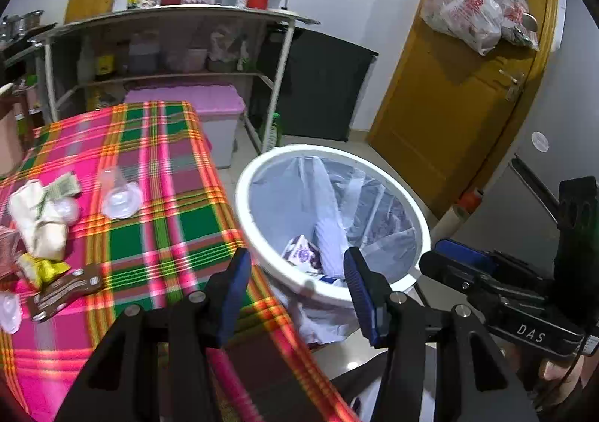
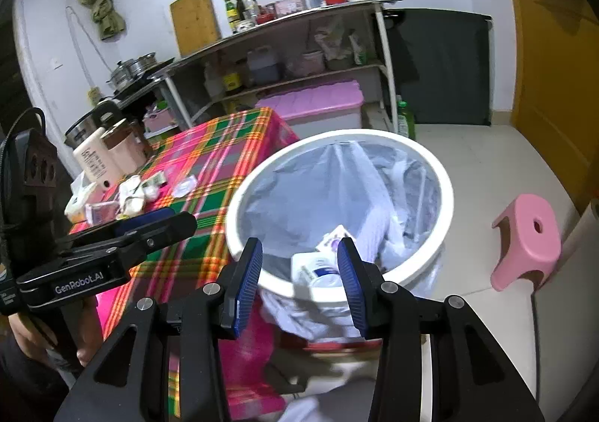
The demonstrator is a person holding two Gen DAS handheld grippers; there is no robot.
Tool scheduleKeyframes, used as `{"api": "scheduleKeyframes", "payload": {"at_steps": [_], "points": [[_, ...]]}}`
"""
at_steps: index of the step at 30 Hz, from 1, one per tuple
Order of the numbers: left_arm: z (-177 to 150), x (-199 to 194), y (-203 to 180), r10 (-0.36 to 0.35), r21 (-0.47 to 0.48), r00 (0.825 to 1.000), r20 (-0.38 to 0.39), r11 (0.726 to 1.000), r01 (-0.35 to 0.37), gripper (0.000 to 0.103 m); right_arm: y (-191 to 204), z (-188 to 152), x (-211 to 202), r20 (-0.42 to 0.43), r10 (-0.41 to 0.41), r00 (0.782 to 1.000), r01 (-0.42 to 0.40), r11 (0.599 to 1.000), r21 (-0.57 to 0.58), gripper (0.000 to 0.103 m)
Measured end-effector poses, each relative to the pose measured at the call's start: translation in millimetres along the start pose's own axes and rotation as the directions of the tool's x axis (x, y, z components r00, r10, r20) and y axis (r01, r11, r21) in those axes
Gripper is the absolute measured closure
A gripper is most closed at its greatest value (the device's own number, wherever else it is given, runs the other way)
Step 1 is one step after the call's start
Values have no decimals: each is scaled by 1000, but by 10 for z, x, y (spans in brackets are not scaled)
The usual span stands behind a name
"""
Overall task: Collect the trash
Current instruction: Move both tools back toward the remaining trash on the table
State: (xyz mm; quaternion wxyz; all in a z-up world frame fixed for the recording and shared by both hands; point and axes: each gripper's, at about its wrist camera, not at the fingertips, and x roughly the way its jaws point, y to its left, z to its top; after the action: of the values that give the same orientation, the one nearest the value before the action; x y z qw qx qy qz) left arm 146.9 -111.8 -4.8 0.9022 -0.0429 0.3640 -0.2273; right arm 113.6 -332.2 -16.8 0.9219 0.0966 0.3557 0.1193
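A white trash bin [image 1: 262, 164] lined with a clear bag stands beside the plaid-covered table [image 1: 157, 205]; it also shows in the right wrist view [image 2: 447, 179]. A purple-and-white carton [image 1: 301, 253] lies inside it, and a white-blue box [image 2: 314, 268] too. My left gripper [image 1: 295, 283] is open and empty over the table's corner and the bin's near rim. My right gripper [image 2: 299, 272] is open and empty above the bin's near rim. Trash lies on the table: a clear plastic cup [image 1: 118, 193], white crumpled wrappers [image 1: 37, 220], a brown wrapper [image 1: 63, 291], a yellow wrapper [image 1: 39, 268].
A metal shelf [image 1: 168, 48] with bottles and jars stands behind the table, with a pink-lidded storage box [image 1: 209, 107] under it. A black cabinet [image 1: 318, 85] and a yellow door [image 1: 468, 85] are at the back. A pink stool [image 2: 528, 238] stands right of the bin. Bottles [image 2: 101, 156] stand on the table's far side.
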Motion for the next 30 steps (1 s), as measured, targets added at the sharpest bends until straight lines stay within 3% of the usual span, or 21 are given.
{"api": "scheduleKeyframes", "payload": {"at_steps": [11,30], "points": [[-148,-332,209,76,-34,996,47,997,-75,50,365,-76,3,-16,53,998,-54,997,-55,60],[-434,-632,595,159,-106,986,60,983,-152,50,861,-142,96,-80,67,995,-80,983,-167,60]]}}
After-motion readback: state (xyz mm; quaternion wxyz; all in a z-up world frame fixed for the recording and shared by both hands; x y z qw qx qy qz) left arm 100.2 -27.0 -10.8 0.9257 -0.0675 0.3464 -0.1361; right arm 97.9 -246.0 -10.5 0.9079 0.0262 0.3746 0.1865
